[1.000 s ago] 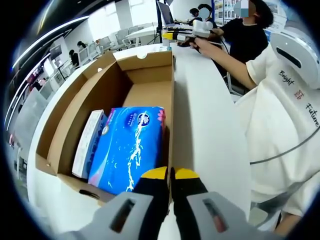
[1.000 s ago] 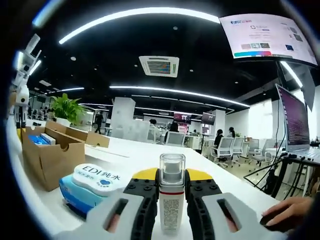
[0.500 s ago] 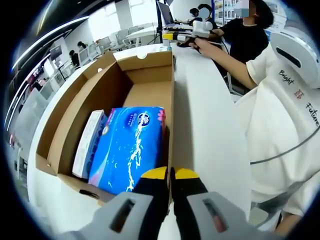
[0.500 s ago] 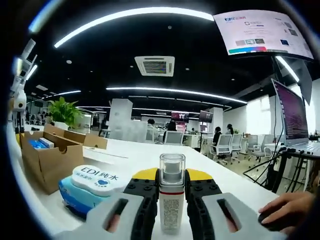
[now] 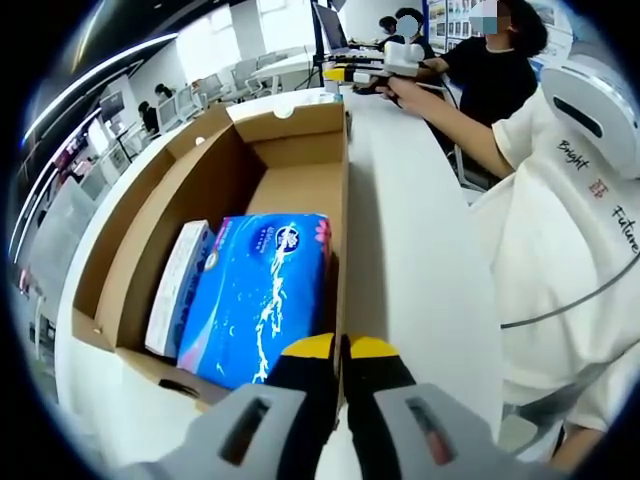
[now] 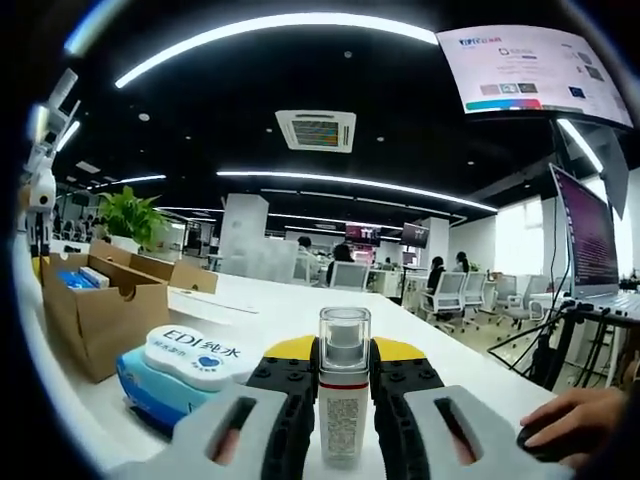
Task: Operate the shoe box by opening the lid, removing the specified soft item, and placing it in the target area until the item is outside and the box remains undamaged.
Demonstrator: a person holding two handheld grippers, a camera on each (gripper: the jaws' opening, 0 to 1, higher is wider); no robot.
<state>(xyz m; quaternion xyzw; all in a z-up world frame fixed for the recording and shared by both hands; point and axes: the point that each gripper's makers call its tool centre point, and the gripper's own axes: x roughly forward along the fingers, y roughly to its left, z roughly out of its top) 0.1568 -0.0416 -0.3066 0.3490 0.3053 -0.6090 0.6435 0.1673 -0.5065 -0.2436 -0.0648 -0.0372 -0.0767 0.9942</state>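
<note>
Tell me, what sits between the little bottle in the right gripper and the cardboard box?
In the right gripper view, a blue wipes pack with a white lid lies on the table between the bottle and the box.

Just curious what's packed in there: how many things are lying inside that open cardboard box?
2: a blue tissue pack on the floor of the cardboard box, and a slim white carton squeezed between it and the box wall. Something beneath them could be hidden.

Brown cardboard shoe box (image 5: 215, 170) open on white table; blue soft tissue pack (image 5: 262, 290) flat inside.
</note>
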